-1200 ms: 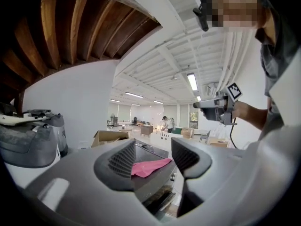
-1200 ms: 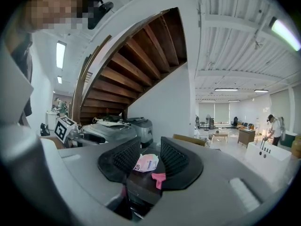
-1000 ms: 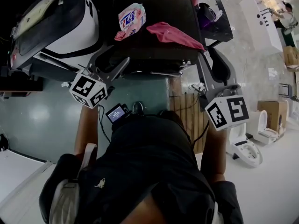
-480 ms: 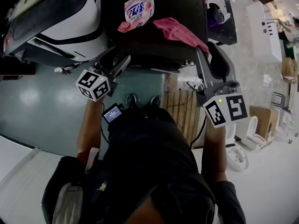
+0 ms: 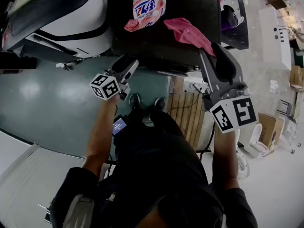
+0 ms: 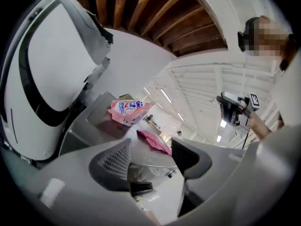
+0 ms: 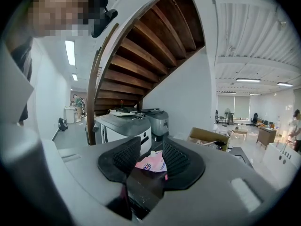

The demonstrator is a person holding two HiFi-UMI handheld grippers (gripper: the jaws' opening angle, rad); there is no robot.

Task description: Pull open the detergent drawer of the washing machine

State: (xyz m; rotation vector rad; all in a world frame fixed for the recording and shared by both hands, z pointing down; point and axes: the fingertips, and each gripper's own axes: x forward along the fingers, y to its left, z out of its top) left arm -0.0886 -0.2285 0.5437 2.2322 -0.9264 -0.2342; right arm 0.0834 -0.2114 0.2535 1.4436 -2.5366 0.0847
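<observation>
Head view steeply down; gripper views level (all share detergent pouch (image 5: 148,7)).

Two grippers show, the left gripper (image 5: 127,62) and the right gripper (image 5: 211,51), with one pink detergent pouch (image 5: 148,7), one pink cloth (image 5: 190,32), one dark washing machine (image 5: 183,1) and one white appliance (image 5: 80,18).

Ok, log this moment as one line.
left gripper: open, empty | right gripper: open, empty | washing machine: not gripped | on top: detergent bag, pink cloth

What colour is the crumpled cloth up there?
Pink cloth; clearest in the head view.
</observation>
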